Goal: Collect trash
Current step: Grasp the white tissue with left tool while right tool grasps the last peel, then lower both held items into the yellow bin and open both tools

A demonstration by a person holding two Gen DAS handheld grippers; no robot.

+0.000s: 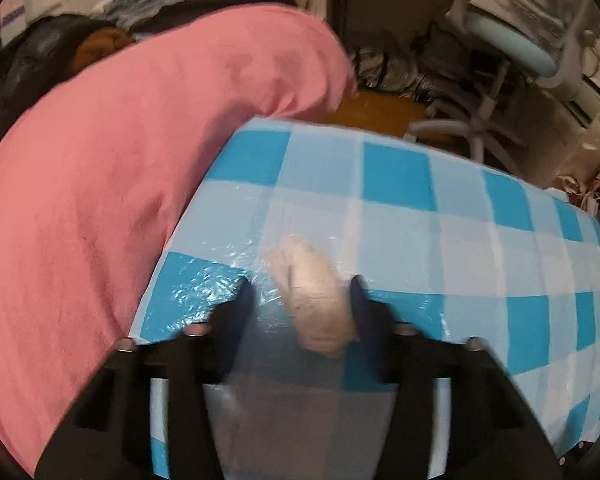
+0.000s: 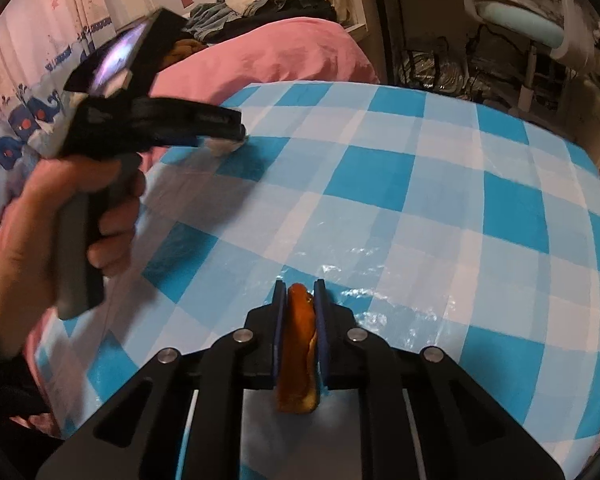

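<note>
The right wrist view shows the whole left claw (image 2: 236, 128) from outside, gripped by the person's left hand (image 2: 48, 216) and reaching over the far left edge of the worktop (image 2: 420, 184); a pale wad (image 2: 225, 145) sits at its fingertips. The left wrist view shows that crumpled tissue (image 1: 316, 300) between the left claw (image 1: 302, 300) fingers, touching the right finger, with a gap at the left finger; motion blur prevents telling whether it is clamped. The right claw (image 2: 300, 300) is closed on a brown peel-like scrap (image 2: 298, 344), which stands upright between the pads above the checked worktop cover. A pink blanket (image 1: 120, 160) lies just beside the worktop.
</note>
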